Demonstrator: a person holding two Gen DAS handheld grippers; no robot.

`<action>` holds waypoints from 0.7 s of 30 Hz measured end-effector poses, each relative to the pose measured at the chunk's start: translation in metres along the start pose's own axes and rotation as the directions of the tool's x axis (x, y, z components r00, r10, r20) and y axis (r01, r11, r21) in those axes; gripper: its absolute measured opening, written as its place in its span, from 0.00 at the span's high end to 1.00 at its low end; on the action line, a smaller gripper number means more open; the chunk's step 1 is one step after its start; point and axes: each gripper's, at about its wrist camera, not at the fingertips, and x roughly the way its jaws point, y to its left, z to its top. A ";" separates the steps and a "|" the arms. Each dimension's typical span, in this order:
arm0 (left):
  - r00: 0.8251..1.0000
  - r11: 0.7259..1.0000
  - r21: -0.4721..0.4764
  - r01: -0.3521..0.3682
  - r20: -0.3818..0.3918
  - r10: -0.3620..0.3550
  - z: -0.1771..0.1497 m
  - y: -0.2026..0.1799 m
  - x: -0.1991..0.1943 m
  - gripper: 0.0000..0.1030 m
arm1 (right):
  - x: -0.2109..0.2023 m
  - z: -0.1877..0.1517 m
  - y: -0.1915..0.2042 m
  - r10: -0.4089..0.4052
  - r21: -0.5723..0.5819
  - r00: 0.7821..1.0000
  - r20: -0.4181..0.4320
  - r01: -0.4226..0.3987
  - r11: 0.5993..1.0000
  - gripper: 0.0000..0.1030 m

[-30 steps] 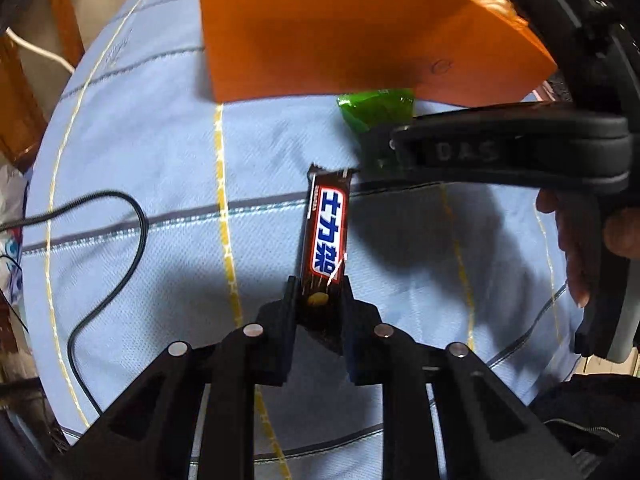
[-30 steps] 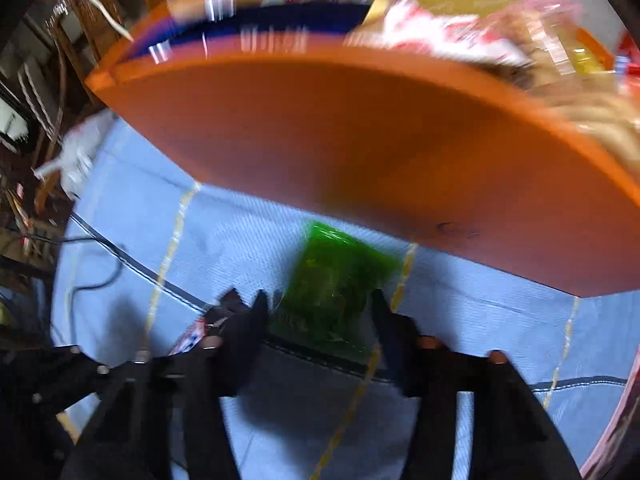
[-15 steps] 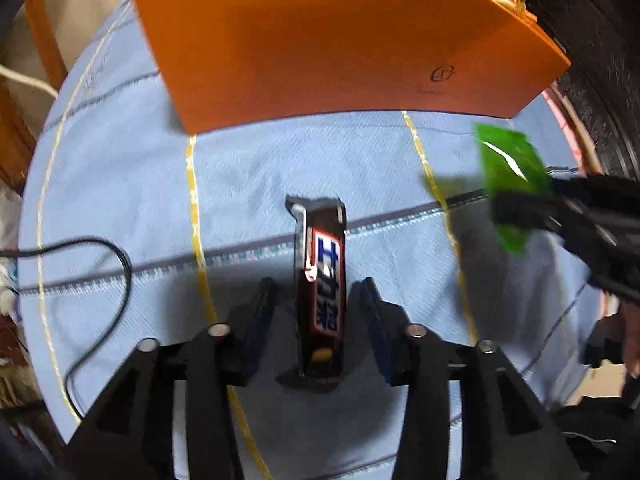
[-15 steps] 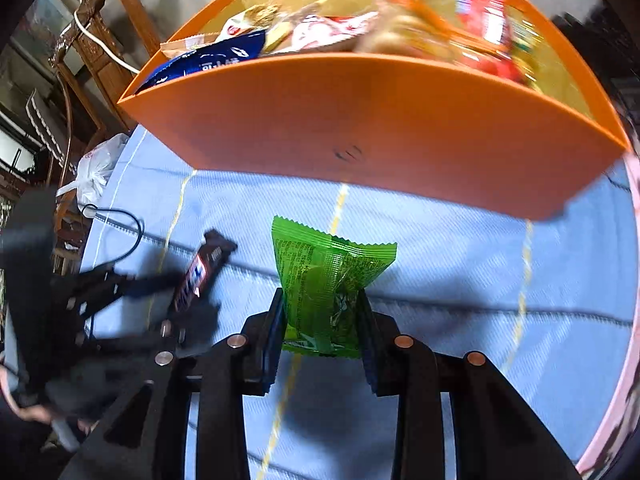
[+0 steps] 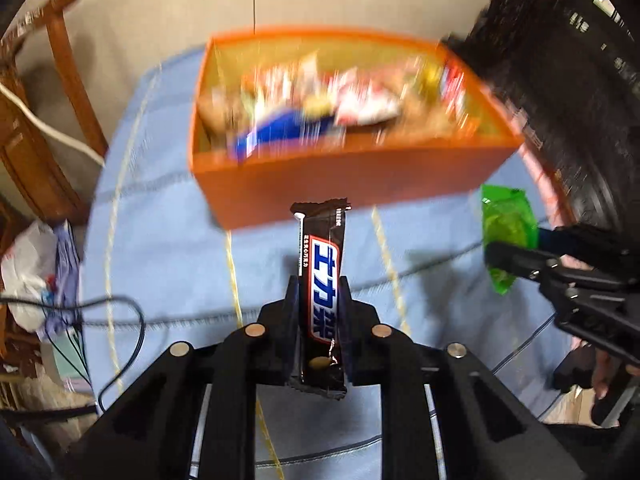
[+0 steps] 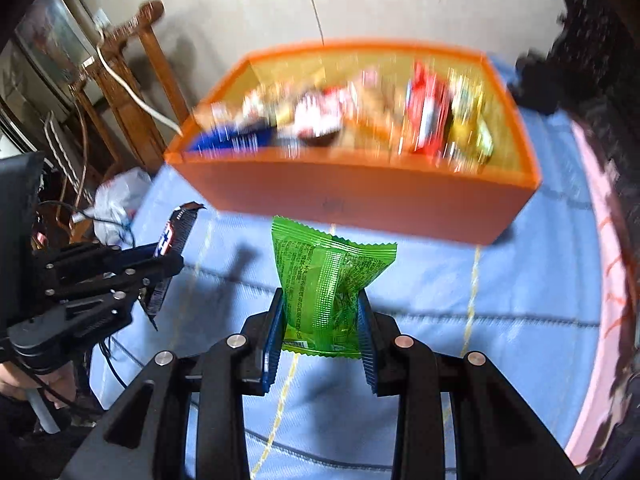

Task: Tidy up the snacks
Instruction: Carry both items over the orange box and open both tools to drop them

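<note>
My left gripper is shut on a dark brown chocolate bar with a blue and white label, held upright above the blue tablecloth. My right gripper is shut on a green snack packet, also lifted. An orange box holding several blurred snack packs stands ahead of both grippers; it also shows in the right wrist view. The right gripper with the green packet shows at the right of the left wrist view. The left gripper with the bar shows at the left of the right wrist view.
The round table has a blue cloth with yellow and grey lines. A black cable lies at its left edge. A wooden chair and a white plastic bag are beyond the left edge. A dark bulky object stands at the right.
Both grippers have risen with their snacks, from table level up to where the orange box's open top shows. The left gripper closed on the chocolate bar and lifted it.
</note>
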 end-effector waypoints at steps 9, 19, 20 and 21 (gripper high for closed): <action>0.996 0.998 -0.027 0.056 0.074 -0.054 0.081 -0.015 -0.033 0.84 | -0.034 0.064 -0.027 -0.062 0.038 0.986 0.156 0.057 0.998 0.67; 0.999 0.997 -0.068 0.029 0.025 -0.027 0.143 -0.021 0.014 0.83 | 0.002 0.131 -0.045 -0.120 0.081 0.976 0.180 0.107 0.991 0.67; 1.000 0.997 -0.073 0.025 0.016 -0.024 0.146 -0.021 0.020 0.83 | 0.007 0.133 -0.045 -0.119 0.083 0.977 0.175 0.106 0.991 0.67; 1.000 0.997 -0.074 0.018 0.012 -0.017 0.148 -0.021 0.025 0.83 | 0.013 0.133 -0.044 -0.118 0.087 0.978 0.171 0.104 0.991 0.67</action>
